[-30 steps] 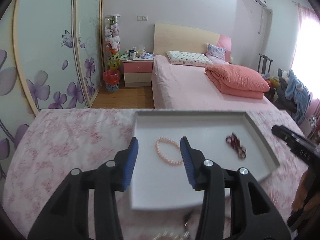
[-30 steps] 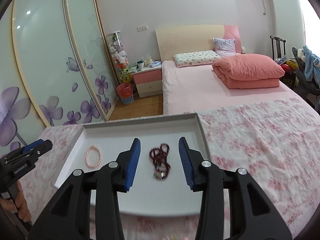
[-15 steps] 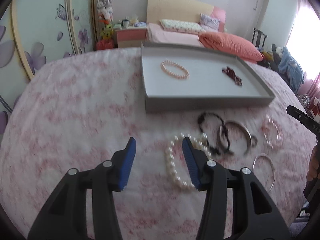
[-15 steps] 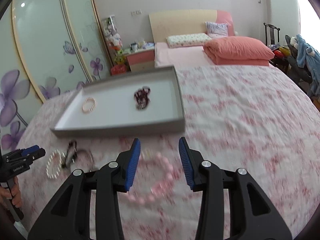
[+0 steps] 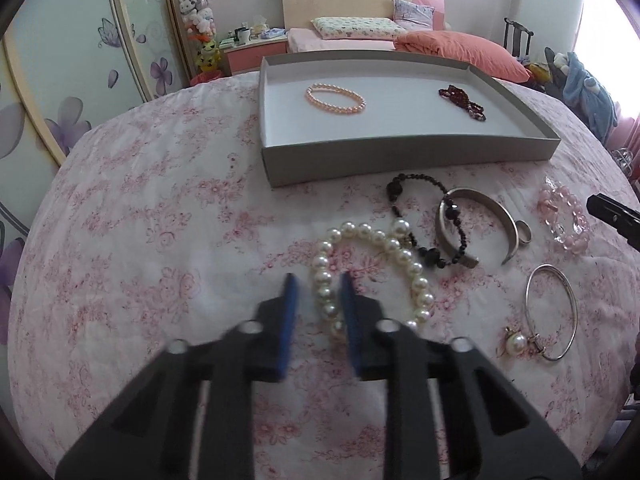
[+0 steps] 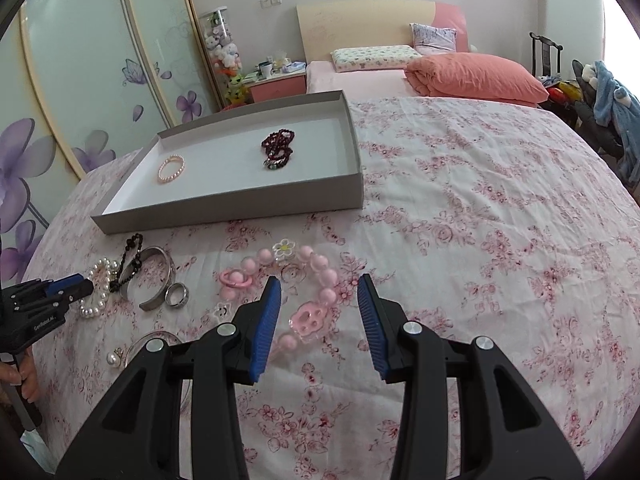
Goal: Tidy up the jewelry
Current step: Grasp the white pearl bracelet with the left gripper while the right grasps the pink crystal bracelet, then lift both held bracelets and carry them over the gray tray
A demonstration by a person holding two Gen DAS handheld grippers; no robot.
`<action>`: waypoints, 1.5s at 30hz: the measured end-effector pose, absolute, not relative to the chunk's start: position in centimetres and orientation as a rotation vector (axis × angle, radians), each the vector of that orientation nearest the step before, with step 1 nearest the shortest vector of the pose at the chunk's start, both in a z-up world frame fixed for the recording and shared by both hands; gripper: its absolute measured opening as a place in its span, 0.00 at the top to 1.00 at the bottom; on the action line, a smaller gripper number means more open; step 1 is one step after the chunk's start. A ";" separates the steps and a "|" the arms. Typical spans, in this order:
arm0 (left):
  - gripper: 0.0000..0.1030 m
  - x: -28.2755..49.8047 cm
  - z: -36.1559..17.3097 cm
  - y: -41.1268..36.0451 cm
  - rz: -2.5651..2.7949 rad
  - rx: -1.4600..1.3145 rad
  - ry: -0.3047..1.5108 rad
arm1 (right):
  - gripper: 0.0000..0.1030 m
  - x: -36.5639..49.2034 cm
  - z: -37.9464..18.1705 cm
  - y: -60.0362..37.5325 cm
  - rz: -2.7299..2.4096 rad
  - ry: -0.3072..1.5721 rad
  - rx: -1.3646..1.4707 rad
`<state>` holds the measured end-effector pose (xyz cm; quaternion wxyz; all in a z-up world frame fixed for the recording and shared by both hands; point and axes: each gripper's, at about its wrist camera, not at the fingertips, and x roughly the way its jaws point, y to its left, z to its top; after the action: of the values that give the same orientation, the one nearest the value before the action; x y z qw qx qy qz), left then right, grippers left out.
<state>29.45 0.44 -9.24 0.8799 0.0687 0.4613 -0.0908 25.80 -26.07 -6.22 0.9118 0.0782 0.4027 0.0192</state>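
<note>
A grey tray (image 5: 400, 156) on the flowered cloth holds a pink pearl bracelet (image 5: 335, 98) and dark red beads (image 5: 462, 102). In front of it lie a white pearl bracelet (image 5: 404, 254), a black bead bracelet (image 5: 394, 190), a silver cuff (image 5: 492, 208), a ring (image 5: 524, 234) and a thin bangle (image 5: 552, 312). My left gripper (image 5: 318, 280) points down at the cloth, its jaws closing on the pearl bracelet's left strand. My right gripper (image 6: 318, 284) stands open over a pink bead bracelet (image 6: 328, 280), whose paw charm lies between the fingers untouched.
The flowered cloth (image 6: 480, 220) stretches bare to the right of the tray (image 6: 224, 208). A hand (image 6: 16, 372) holds the left gripper (image 6: 76, 286) at the left edge. Behind are a bed (image 6: 400, 76), a nightstand and sliding wardrobe doors.
Both grippers dropped from over the tray back to the loose jewelry on the cloth. The left jaws narrowed around the pearl strand. The right jaws kept their width.
</note>
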 end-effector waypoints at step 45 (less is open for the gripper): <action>0.90 28.0 -4.7 2.2 -0.245 0.023 0.807 | 0.87 25.0 -3.1 -23.2 0.102 0.689 0.059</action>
<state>27.97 2.23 -4.74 0.9123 0.0114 0.3916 -0.1190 24.96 -23.22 -3.07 0.9396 0.0289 0.3375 0.0498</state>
